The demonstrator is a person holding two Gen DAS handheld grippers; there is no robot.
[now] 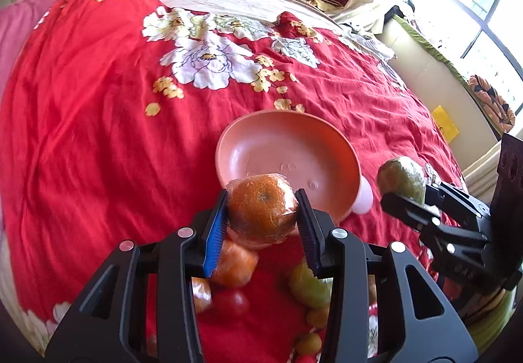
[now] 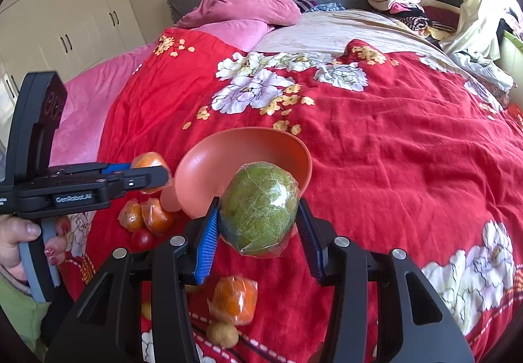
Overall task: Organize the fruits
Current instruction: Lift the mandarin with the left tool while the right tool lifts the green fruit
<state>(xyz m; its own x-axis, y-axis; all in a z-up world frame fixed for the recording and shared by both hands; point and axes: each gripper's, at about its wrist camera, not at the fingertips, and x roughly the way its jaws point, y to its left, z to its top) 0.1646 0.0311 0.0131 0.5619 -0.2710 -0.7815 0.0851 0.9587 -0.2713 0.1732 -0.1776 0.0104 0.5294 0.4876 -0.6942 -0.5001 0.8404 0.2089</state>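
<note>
The left gripper [image 1: 263, 211] has its fingers [image 1: 214, 232] closed on a plastic-wrapped orange [image 1: 261, 209], held clear above the red floral bedspread [image 1: 98, 134]. The right gripper [image 2: 258, 221] has its fingers clamped on a plastic-wrapped green fruit [image 2: 260, 207], also lifted off the bed. Both held fruits sit just in front of the pink footed bowl [image 1: 287, 147], which stands tilted on the bedspread with its inside bare.

In the right wrist view the left gripper comes in from the left edge, a hand [image 2: 19, 239] wrapped around its grey handle, and its orange is level with the bowl's rim.

Loose fruit lies on the bedspread near the bowl's foot: two wrapped oranges [image 2: 147, 216] touching each other, and a small red fruit [image 2: 142, 239] just below them. Nearer the camera, another wrapped orange [image 2: 233, 299] lies under the right gripper, with a small brownish-yellow fruit [image 2: 222, 333] just beside it. Under the left gripper, the left wrist view shows blurred greenish-yellow fruits [image 1: 309, 284], possibly grapes or small pears.

At the head of the bed lie pink pillows [image 2: 242, 10], and a pile of folded clothes [image 2: 408, 0] sits at its far corner.
</note>
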